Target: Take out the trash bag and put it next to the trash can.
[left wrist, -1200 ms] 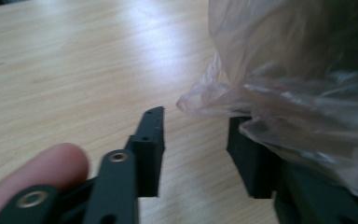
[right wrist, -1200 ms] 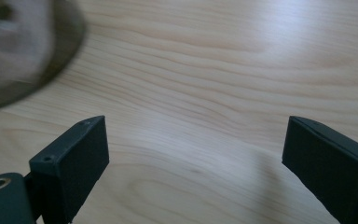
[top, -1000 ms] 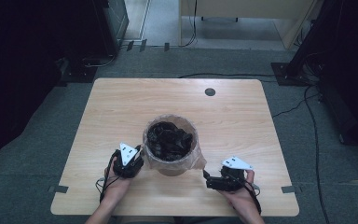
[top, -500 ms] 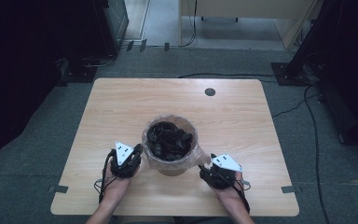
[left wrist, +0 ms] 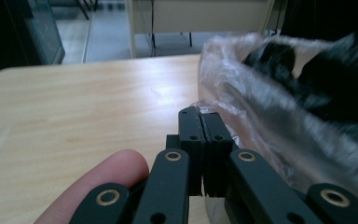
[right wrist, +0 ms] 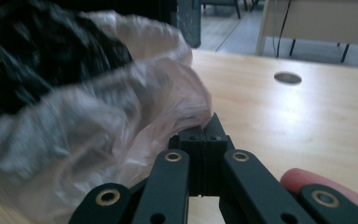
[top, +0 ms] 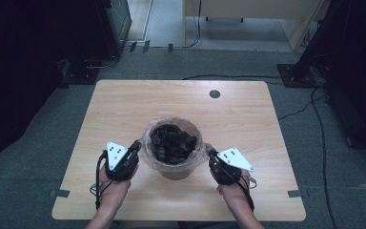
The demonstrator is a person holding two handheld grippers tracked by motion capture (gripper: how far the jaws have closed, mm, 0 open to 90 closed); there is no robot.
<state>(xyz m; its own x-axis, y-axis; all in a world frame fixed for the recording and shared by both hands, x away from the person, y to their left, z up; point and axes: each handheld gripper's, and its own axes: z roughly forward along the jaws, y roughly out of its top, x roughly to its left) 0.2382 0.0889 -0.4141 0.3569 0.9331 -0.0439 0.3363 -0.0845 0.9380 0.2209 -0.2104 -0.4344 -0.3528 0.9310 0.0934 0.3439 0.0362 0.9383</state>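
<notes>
The bin (top: 174, 169) with its bag (top: 148, 143) stands mid-table, between both grippers and blocking the way across. The table (top: 171, 102) lies bare beyond it and to either side.

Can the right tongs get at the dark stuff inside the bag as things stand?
Probably not yet. The right tongs are shut on the bag's rim film at the bucket's right side. The dark stuff lies open from above, but they would have to let go first.
</notes>
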